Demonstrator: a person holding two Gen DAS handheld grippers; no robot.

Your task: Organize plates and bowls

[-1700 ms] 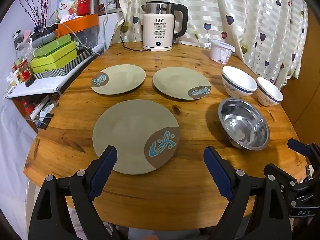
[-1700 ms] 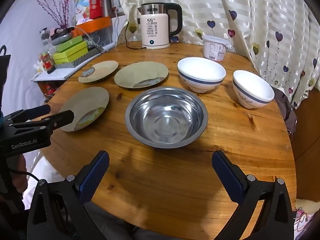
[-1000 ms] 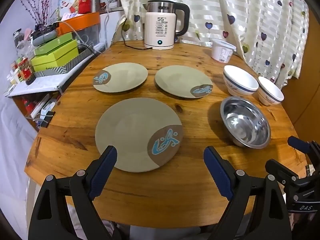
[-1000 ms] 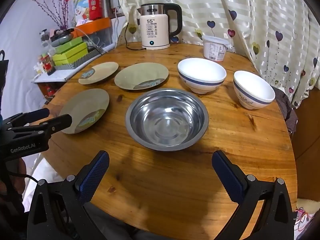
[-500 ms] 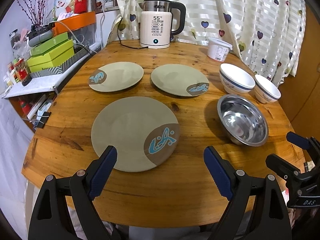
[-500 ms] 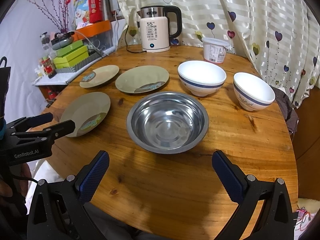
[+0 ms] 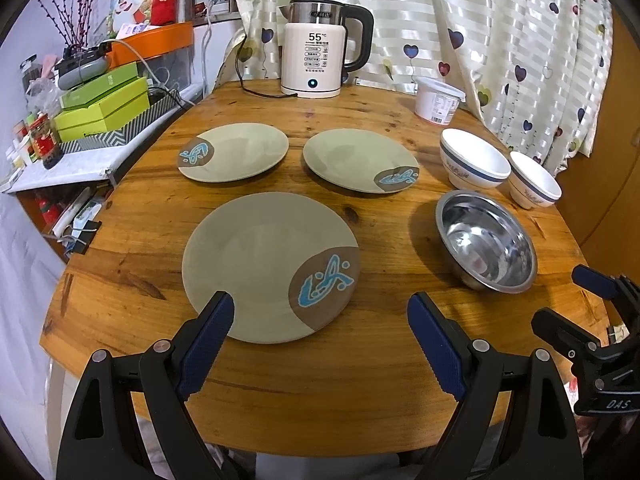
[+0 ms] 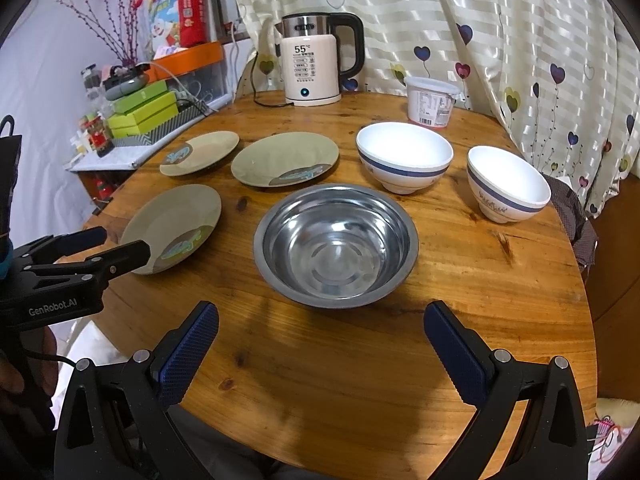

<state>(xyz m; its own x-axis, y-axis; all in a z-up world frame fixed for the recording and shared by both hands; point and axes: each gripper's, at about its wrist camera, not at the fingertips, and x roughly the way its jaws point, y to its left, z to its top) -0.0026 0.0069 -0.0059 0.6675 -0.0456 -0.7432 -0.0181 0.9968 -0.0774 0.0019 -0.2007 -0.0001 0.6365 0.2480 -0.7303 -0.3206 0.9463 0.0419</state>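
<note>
Three beige plates with a blue-and-brown mark lie on the round wooden table [image 7: 360,380]: a large near plate [image 7: 260,264], a far left plate [image 7: 236,152] and a far middle plate [image 7: 356,160]. A steel bowl [image 8: 336,244] sits near the front right, with a large white bowl [image 8: 404,156] and a smaller white bowl [image 8: 506,188] behind it. My left gripper [image 7: 320,320] is open and empty, just in front of the near plate. My right gripper [image 8: 320,328] is open and empty, just in front of the steel bowl.
An electric kettle [image 7: 316,56] and a white lidded tub [image 7: 438,100] stand at the table's far side. Green boxes [image 7: 104,108] sit on a shelf to the left. A heart-print curtain [image 8: 520,40] hangs behind and to the right.
Both grippers have shifted only slightly over the front of the table. Both stay open and empty. The dishes have not moved.
</note>
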